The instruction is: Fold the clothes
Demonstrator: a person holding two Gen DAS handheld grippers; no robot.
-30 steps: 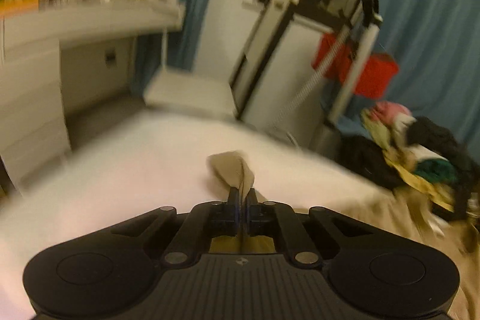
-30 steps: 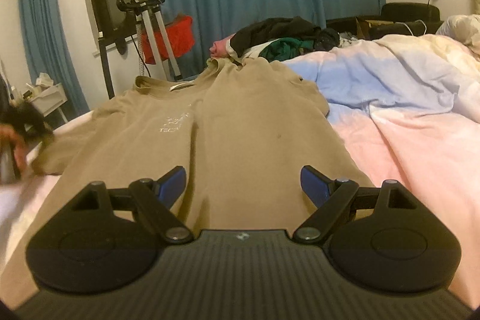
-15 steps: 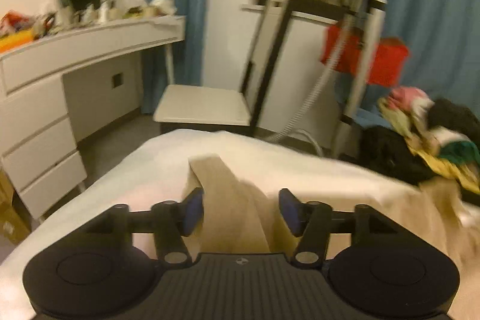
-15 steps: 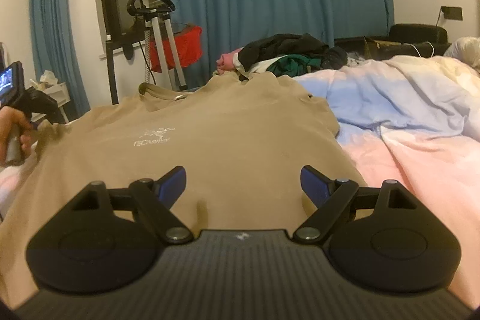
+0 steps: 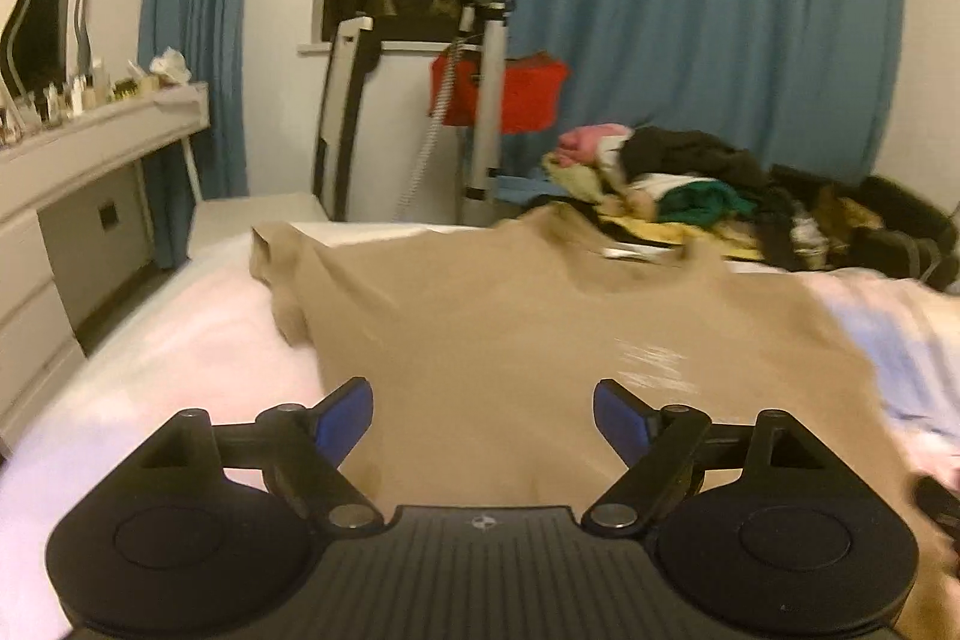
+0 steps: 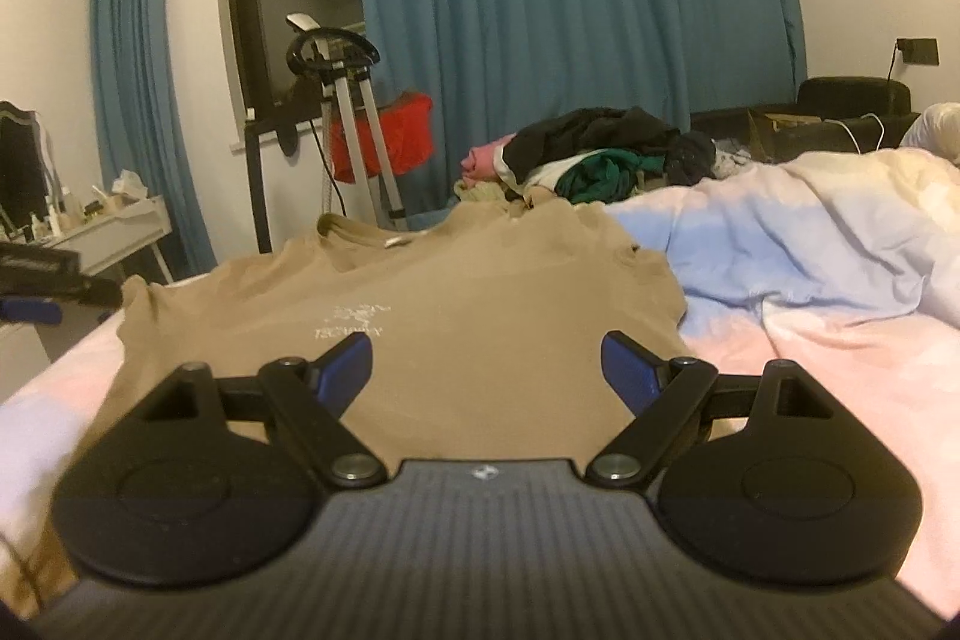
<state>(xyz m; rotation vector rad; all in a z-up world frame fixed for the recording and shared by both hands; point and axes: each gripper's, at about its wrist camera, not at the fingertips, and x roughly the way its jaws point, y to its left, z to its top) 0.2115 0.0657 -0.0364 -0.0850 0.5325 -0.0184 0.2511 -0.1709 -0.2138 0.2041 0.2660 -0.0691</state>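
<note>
A tan T-shirt (image 5: 510,328) with a pale chest logo lies spread face up on the bed, collar toward the far side. Its left sleeve (image 5: 282,268) lies bunched near the bed's edge. My left gripper (image 5: 483,421) hovers over the shirt's lower part; its jaws are opening, and only cloth lying flat below shows in the gap, touching neither pad. In the right wrist view the same shirt (image 6: 480,292) fills the middle, and my right gripper (image 6: 486,370) stands open over its lower half, holding nothing. The left gripper (image 6: 36,292) shows at that view's far left edge.
A heap of mixed clothes (image 5: 690,184) sits beyond the shirt's collar. A rumpled pink and blue duvet (image 6: 810,232) lies to the right. A white dresser (image 5: 90,148) with bottles stands left of the bed. Beyond it stands a metal stand with a red bag (image 5: 498,94).
My left gripper was shut on the tan sleeve, then let it go and opened wide. It swung away so the whole shirt came into view. The right gripper tilted up a little.
</note>
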